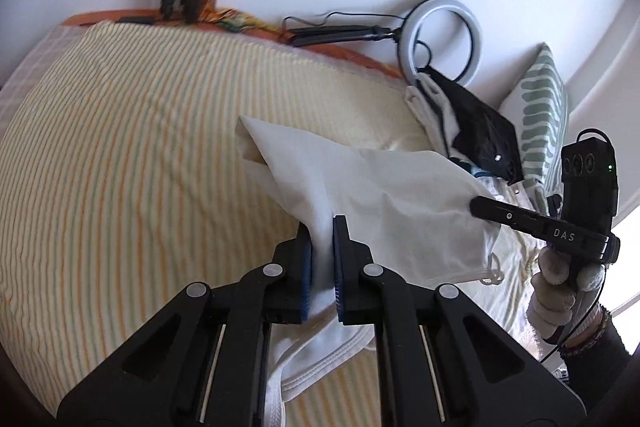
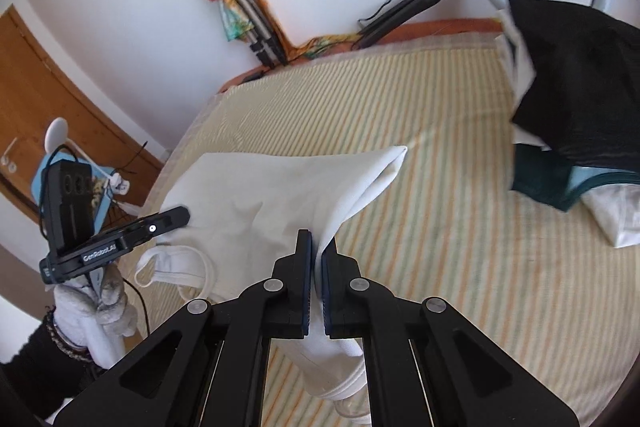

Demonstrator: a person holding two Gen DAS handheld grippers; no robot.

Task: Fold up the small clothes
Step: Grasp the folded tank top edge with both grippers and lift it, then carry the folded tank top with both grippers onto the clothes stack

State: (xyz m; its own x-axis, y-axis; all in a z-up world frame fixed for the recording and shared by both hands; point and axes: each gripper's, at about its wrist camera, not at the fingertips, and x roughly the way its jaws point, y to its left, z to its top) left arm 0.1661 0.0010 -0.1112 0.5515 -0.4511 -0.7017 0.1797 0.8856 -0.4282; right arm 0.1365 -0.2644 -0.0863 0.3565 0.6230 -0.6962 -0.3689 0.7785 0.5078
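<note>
White garment (image 1: 372, 195), a small sleeveless top by the look of its hemmed straps, hangs bunched between the two grippers above the striped bed sheet (image 1: 120, 147), with part of it trailing down toward the sheet. The left gripper (image 1: 322, 259) is clamped tight on a gathered fold of it, cloth squeezed between the blue pads; the right gripper (image 2: 316, 267) is closed on another fold in the same way. In the left wrist view the right gripper reaches into the far side of the cloth, so the piece is held at two places.

As a judgement, this garment is at an early stage: it is lifted and crumpled, not spread flat, and no neat fold shows in it yet. It would need to be laid out on the sheet, smoothed, then folded over.

More remains beyond it. A loose pile of clothes (image 2: 576, 107), black, dark teal and white pieces, lies unfolded on the bed near the ring light (image 1: 444, 39) and the patterned pillow (image 1: 544, 115). No finished folded stack is visible in either view
</note>
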